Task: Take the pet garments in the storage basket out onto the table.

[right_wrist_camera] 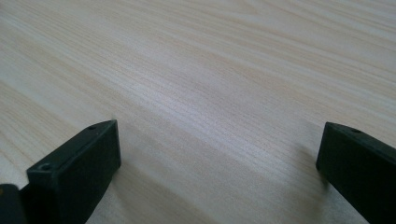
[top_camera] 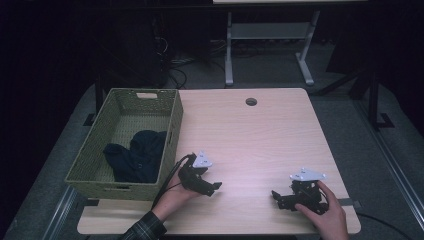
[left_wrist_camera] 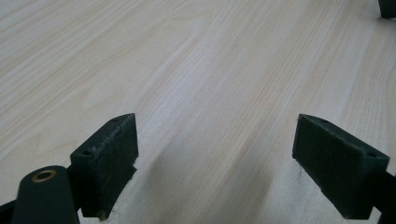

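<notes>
Cloth (top_camera: 134, 156) | dark, soft, light, crumpled in basket (top_camera: 170, 131) at 9 o'clock of left gripper (top_camera: 214, 188) | pinch a raised fold | both grippers' fingers open, empty, right gripper (top_camera: 276, 196) low over bench (top_camera: 260, 135)

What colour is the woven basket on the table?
The basket is pale olive green, seen best in the high view.

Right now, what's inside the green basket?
Inside the green basket lies a dark bundle of cloth, heaped toward the near right corner. The rest of the woven floor shows bare. Anything underneath the cloth is covered, so I can't tell.
</notes>
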